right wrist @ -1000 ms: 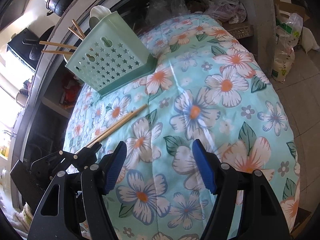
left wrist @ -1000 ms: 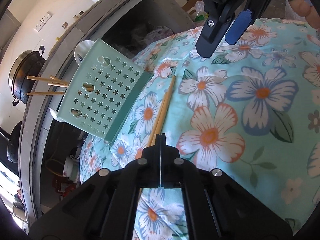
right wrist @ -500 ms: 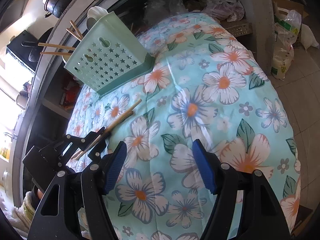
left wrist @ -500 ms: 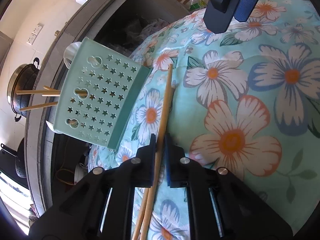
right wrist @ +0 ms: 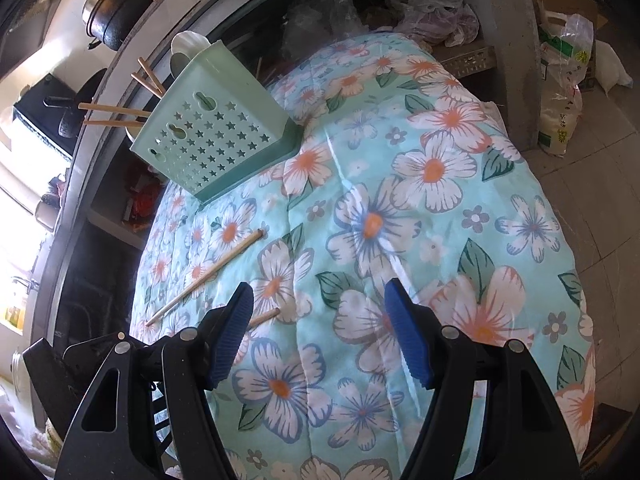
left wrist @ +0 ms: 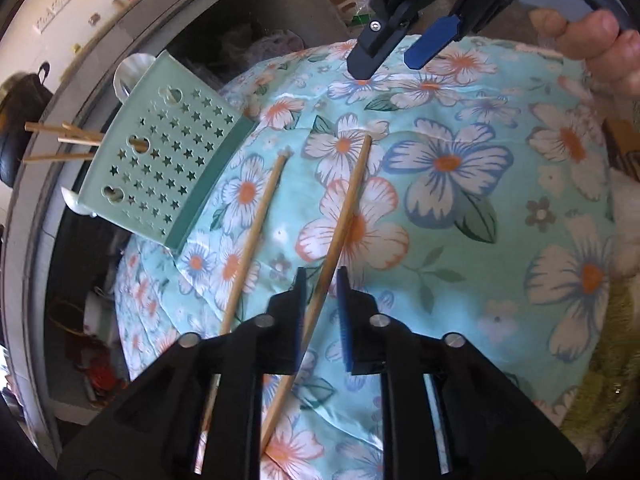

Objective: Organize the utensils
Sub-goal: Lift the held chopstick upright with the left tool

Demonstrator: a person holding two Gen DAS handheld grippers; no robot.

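Note:
A mint-green utensil holder (left wrist: 168,152) with star holes stands on the floral cloth at the left, with several wooden chopsticks (left wrist: 64,140) and white spoons in it; it also shows in the right wrist view (right wrist: 216,144). Two chopsticks are out on the cloth. My left gripper (left wrist: 319,280) has one chopstick (left wrist: 344,208) between its slightly parted jaws, lifted off the cloth. The other chopstick (left wrist: 256,232) lies to its left, and shows in the right wrist view (right wrist: 208,276). My right gripper (right wrist: 318,324) is open and empty above the cloth, and shows in the left wrist view (left wrist: 390,54).
The floral cloth (right wrist: 400,208) covers a rounded table. A grey counter edge (left wrist: 100,40) with a dark pot (right wrist: 116,8) runs behind the holder. Plastic bags (right wrist: 564,72) and floor lie beyond the far table edge.
My left gripper went from shut to slightly parted around one chopstick and swung it right, away from the other. The two chopsticks, together before, now lie apart. The right gripper stayed open.

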